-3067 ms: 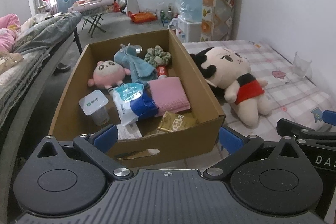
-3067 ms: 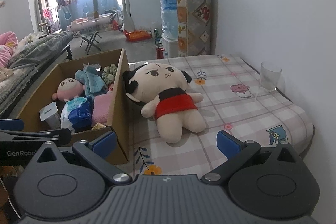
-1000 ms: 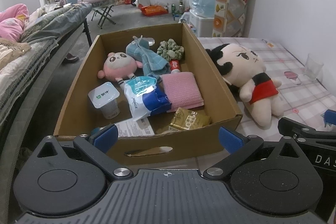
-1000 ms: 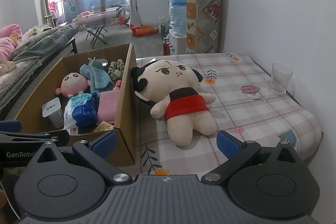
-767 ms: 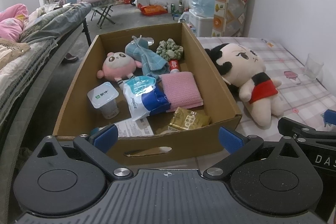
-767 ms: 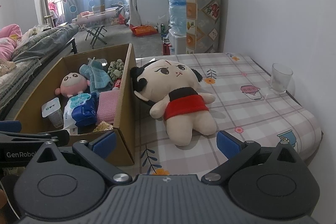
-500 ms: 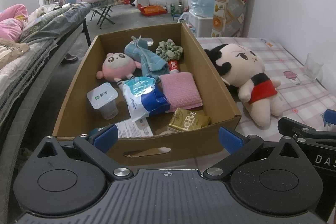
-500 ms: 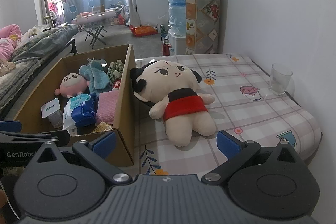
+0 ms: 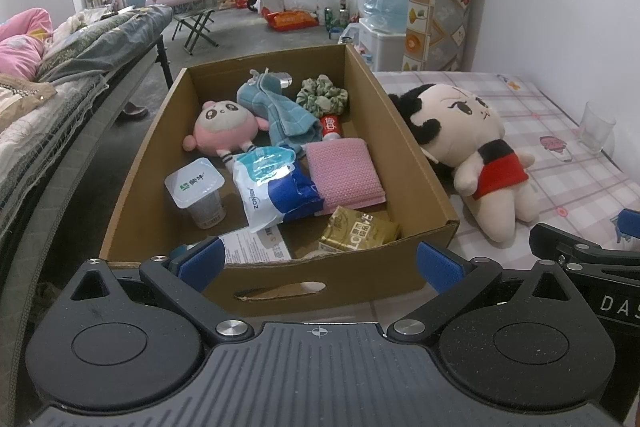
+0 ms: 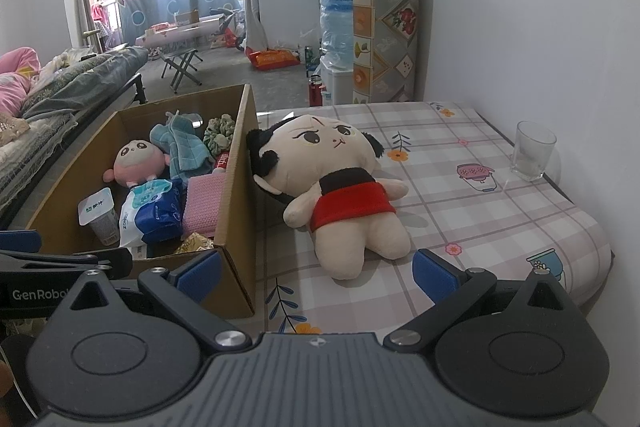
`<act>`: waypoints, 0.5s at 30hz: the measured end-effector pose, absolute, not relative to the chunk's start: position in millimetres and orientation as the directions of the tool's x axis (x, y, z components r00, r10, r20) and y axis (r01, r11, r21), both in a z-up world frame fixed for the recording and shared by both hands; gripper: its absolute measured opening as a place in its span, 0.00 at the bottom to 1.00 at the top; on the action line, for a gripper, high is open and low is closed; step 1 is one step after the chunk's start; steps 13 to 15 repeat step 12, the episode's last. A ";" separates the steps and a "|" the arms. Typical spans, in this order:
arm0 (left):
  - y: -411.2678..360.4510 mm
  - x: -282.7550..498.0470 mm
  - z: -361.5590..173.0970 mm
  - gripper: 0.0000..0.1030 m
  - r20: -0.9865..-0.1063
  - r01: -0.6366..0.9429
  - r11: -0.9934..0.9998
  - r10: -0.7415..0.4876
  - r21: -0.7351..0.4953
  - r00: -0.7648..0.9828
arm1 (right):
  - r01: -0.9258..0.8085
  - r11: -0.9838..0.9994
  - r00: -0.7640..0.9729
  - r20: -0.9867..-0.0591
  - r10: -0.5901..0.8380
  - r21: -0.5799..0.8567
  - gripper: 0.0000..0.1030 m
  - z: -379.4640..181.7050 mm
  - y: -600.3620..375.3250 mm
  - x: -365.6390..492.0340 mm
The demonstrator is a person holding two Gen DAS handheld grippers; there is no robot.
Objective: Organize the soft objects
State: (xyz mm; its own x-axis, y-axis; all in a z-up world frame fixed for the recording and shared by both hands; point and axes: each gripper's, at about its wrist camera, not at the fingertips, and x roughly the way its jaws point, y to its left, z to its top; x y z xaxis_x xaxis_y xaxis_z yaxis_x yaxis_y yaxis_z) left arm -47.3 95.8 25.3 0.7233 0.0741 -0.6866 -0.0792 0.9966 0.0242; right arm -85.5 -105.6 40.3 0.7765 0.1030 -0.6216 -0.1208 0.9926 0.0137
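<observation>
A cardboard box stands on the left of the checked tablecloth. In it lie a pink panda plush, a blue cloth, a green scrunchie, a pink folded cloth, a wipes pack, a yogurt cup and a gold packet. A big doll in a red skirt lies right of the box. My left gripper is open before the box's near wall. My right gripper is open just short of the doll's legs.
A clear glass stands at the table's right edge by the white wall. A bed runs along the left. A water dispenser and a patterned folded mat stand beyond the table.
Both views have shifted only slightly; the box and doll sit a touch further left in the left wrist view. Both grippers stay open and empty.
</observation>
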 end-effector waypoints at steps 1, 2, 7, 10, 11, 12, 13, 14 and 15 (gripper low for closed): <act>95.7 -47.3 25.4 1.00 -0.686 -0.079 0.997 0.074 0.024 0.723 | -0.121 0.993 0.776 -0.622 0.103 0.014 0.57 40.3 -105.5 -85.3; 95.9 -47.3 25.3 1.00 -0.686 -0.078 0.997 0.074 0.026 0.724 | -0.122 0.992 0.777 -0.621 0.104 0.013 0.57 40.1 -105.4 -85.6; 96.1 -47.4 25.3 1.00 -0.686 -0.079 0.997 0.074 0.025 0.724 | -0.122 0.992 0.776 -0.622 0.103 0.013 0.57 40.1 -105.3 -85.8; 96.2 -47.3 25.3 1.00 -0.686 -0.079 0.997 0.074 0.025 0.724 | -0.121 0.993 0.776 -0.622 0.103 0.013 0.57 40.0 -104.9 -85.8; 96.2 -47.2 25.4 1.00 -0.687 -0.079 0.997 0.074 0.024 0.723 | -0.121 0.993 0.776 -0.622 0.103 0.014 0.57 40.1 -104.9 -85.8; 96.3 -47.4 25.4 1.00 -0.686 -0.079 0.997 0.074 0.024 0.724 | -0.121 0.993 0.776 -0.622 0.103 0.014 0.57 40.0 -104.8 -85.9; 96.3 -47.4 25.4 1.00 -0.686 -0.079 0.997 0.074 0.024 0.724 | -0.121 0.993 0.776 -0.622 0.103 0.014 0.57 40.0 -104.8 -85.9; 96.3 -47.4 25.4 1.00 -0.686 -0.079 0.997 0.074 0.024 0.724 | -0.121 0.993 0.776 -0.622 0.103 0.014 0.57 40.0 -104.8 -85.9; 96.3 -47.4 25.4 1.00 -0.686 -0.079 0.997 0.074 0.024 0.724 | -0.121 0.993 0.776 -0.622 0.103 0.014 0.57 40.0 -104.8 -85.9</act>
